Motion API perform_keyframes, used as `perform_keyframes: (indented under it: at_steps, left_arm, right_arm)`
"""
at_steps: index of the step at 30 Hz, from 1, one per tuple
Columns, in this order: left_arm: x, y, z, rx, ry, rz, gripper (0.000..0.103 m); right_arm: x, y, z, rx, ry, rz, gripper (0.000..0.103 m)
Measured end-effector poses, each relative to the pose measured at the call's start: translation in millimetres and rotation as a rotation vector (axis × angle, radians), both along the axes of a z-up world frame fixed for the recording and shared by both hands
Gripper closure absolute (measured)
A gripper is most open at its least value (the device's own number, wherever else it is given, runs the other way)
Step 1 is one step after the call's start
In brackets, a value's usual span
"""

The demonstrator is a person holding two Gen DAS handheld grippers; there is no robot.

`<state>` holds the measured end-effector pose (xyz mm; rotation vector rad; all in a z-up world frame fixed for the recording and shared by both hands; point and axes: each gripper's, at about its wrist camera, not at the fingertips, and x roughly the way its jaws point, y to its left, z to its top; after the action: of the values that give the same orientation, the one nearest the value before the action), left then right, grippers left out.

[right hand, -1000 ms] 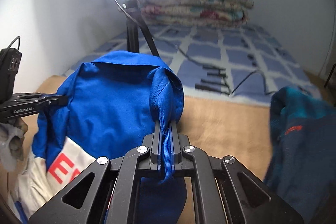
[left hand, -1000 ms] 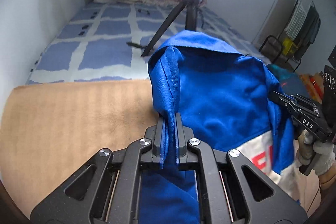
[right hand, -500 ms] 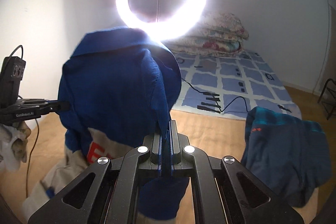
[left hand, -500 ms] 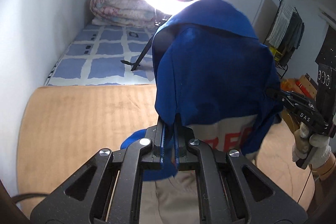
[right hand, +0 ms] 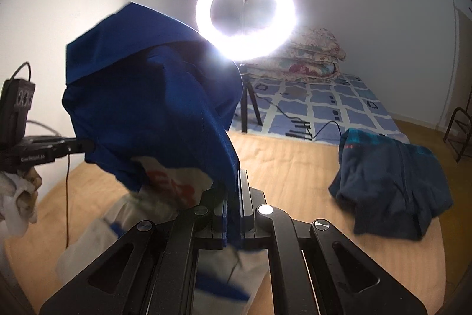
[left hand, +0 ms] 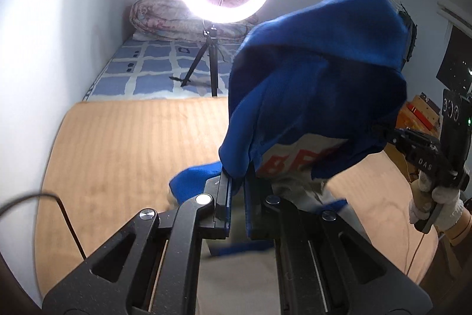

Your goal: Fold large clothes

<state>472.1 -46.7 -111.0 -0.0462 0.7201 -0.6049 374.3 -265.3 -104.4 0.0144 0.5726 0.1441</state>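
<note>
Left gripper (left hand: 236, 191) and right gripper (right hand: 233, 197) each clamp an edge of the blue jacket (left hand: 318, 96), which hangs above the tan mat (left hand: 124, 155). Only the right view shows a dark garment (right hand: 392, 185) at 3 o'clock; ring light (right hand: 246, 14) beyond at 12.

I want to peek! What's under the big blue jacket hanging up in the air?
Under the blue-and-white jacket lies the tan striped blanket; its white lower part hangs toward it. Whether the hem touches the blanket is hidden.
</note>
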Motion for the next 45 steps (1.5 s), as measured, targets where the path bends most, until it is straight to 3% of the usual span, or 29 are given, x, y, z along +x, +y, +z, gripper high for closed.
perform_keyframes:
  at_steps: [8,14,17,21,25,26,27,29,32,36,39,40,42,44,45]
  left_arm:
    - [-77,14,-33,0.009,0.047,-0.02,0.099]
    - [-120,19,-81,0.121,0.112,-0.043,0.099]
    - [-135,19,-99,0.201,0.11,-0.048,0.099]
    - [-149,31,-98,0.182,0.116,-0.041,0.099]
    - [-159,53,-91,0.148,0.139,-0.034,0.098]
    - [-164,59,-89,0.124,0.147,-0.028,0.088]
    - [-167,67,-84,0.082,0.162,-0.015,0.068]
    - [-161,90,-75,-0.059,0.204,0.032,0.045]
    - [-134,110,-75,-0.269,0.322,0.098,0.045]
    - [-99,110,-90,-0.453,0.463,0.141,0.045]
    - [-85,97,-100,-0.49,0.528,0.132,0.046]
    - [-82,92,-104,-0.48,0.545,0.133,0.048]
    - [-78,85,-113,-0.469,0.577,0.139,0.079]
    - [-77,83,-120,-0.475,0.599,0.151,0.096]
    - [-79,83,-121,-0.479,0.592,0.157,0.098]
  right_arm:
    - [-78,20,-26,-0.051,0.012,0.028,0.099]
    - [-125,28,-74,-0.01,0.092,0.029,0.099]
    - [-135,41,-96,-0.069,0.125,0.035,0.099]
    - [-143,60,-103,-0.207,0.123,0.058,0.098]
    - [-152,55,-97,-0.238,0.154,0.085,0.096]
    - [-157,52,-95,-0.239,0.166,0.085,0.094]
    - [-164,48,-94,-0.227,0.178,0.081,0.093]
    - [-171,34,-91,-0.167,0.196,0.074,0.087]
    - [-183,11,-87,0.021,0.209,0.057,0.063]
    - [-175,-16,-91,0.378,0.259,0.048,0.059]
    - [-156,-23,-103,0.566,0.303,0.036,0.059]
    - [-151,-23,-107,0.598,0.317,0.027,0.059]
    - [-139,-21,-118,0.639,0.351,0.008,0.059]
    - [-131,-16,-129,0.649,0.377,-0.014,0.06]
    - [-128,-16,-134,0.667,0.387,-0.024,0.072]
